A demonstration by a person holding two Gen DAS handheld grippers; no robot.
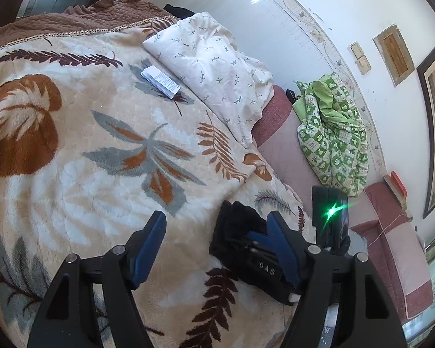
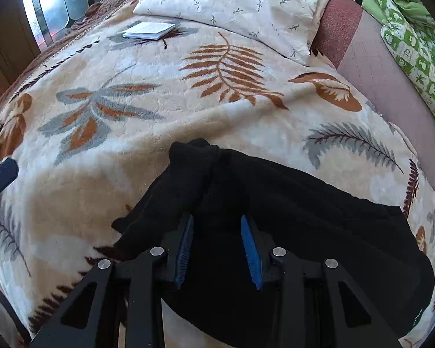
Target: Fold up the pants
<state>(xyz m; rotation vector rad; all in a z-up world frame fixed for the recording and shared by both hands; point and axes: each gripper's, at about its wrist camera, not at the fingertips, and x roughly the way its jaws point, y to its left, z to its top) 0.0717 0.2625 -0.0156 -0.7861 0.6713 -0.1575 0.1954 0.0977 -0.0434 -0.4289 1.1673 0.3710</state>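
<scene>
Already the black pants [image 2: 290,217] lie partly bunched on the blanket [image 2: 159,150], folding unfinished, with the right gripper [image 2: 217,226] parted above them and the left gripper [image 1: 217,223] spread wide, empty.

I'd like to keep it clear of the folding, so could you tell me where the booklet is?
The booklet lies on the blanket at the far end, beside the pillow and well beyond the pants.
</scene>
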